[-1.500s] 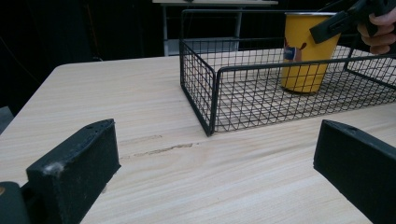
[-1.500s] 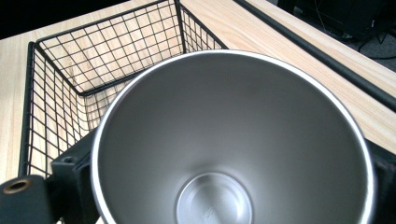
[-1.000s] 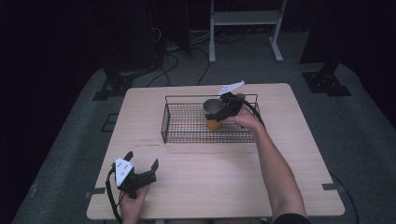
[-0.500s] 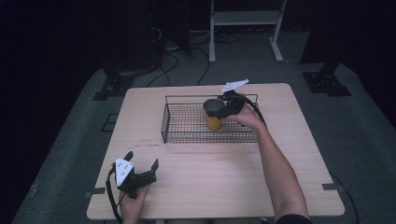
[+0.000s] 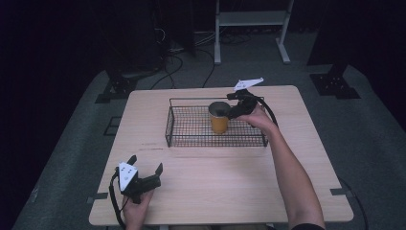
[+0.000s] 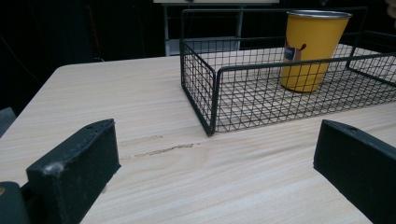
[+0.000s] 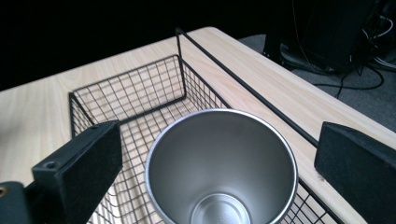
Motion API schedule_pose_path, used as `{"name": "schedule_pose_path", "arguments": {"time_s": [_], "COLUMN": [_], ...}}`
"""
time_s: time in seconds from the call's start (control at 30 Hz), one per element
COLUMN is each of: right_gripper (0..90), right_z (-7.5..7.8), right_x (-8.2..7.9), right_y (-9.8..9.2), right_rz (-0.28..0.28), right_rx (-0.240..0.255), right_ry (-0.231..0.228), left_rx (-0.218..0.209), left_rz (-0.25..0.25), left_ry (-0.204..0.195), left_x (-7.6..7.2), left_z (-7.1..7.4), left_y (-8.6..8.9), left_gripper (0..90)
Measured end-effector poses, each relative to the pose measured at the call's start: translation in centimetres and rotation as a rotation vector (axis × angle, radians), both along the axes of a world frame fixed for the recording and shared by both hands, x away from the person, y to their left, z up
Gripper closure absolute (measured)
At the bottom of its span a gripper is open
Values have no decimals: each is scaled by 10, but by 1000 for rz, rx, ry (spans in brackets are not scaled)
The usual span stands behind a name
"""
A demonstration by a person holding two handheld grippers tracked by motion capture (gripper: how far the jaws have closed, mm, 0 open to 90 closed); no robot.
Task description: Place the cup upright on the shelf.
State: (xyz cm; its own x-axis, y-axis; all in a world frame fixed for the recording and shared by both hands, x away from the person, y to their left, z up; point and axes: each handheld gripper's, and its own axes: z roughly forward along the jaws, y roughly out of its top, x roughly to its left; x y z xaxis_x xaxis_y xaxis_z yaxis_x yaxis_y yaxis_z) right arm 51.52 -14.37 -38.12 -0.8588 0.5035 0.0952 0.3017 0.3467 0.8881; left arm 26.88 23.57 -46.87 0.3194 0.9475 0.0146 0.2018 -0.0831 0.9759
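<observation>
Over at the table's seven o'clock corner, the left gripper (image 5: 144, 176) rests on the wood, jaws apart, nothing between them. Moving right: the wire basket (image 5: 168, 129) sits past the table's middle, toward twelve o'clock, and the yellow cup (image 5: 219, 120) stands upright on its mesh floor, right of centre. At the cup's three o'clock, the right gripper (image 5: 233, 111) has its jaws spread wide either side of the rim, not pinching it. The risk, as it looks: one jaw clips the rim on any sideways or rising move and tips the cup against the basket wall, or the trailing cable snags the wire. The right gripper view looks straight down into the cup's steel interior (image 7: 222, 168) and shows clear air at both jaws; the left gripper view gives the yellow wall and label (image 6: 312, 49) from the side instead.
</observation>
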Motion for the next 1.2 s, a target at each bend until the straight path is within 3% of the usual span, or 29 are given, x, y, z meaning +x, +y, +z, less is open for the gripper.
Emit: {"name": "schedule_pose_path", "arguments": {"time_s": [0.53,1.2], "right_gripper": [6,6], "right_z": [20,25], "right_x": [-26,-51], "right_y": [-23,-40], "right_rz": [22,35], "right_rx": [59,49], "right_ry": [-42,-31], "left_rx": [4,12], "left_rz": [-3,-5], "left_ry": [1,-1], "left_x": [-1,-1], "left_z": [0,0], "left_y": [-1,-2], "left_gripper": [0,0]}}
